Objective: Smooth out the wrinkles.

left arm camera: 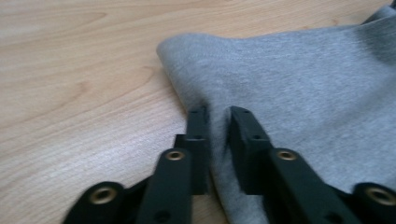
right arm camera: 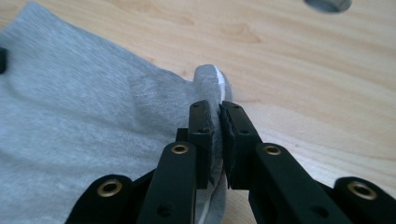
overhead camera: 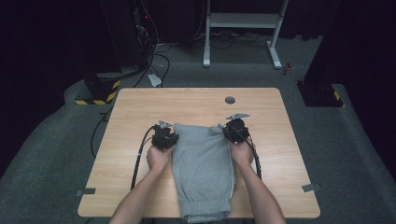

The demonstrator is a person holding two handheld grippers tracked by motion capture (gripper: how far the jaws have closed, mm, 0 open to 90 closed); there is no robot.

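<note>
Grey sweatpants (overhead camera: 201, 172) are pinched at both far corners by the left gripper (left arm camera: 218, 122) and right gripper (right arm camera: 219, 116), so the fold seems starting; next, both should lift together.

Plenty of bare table (overhead camera: 140, 107) to pass over beyond my grippers, left and right too; the only thing up there is a small round hole (overhead camera: 229, 100) near the far edge; the grey sweatpants (overhead camera: 203, 163) cover the middle strip between my hands.
</note>
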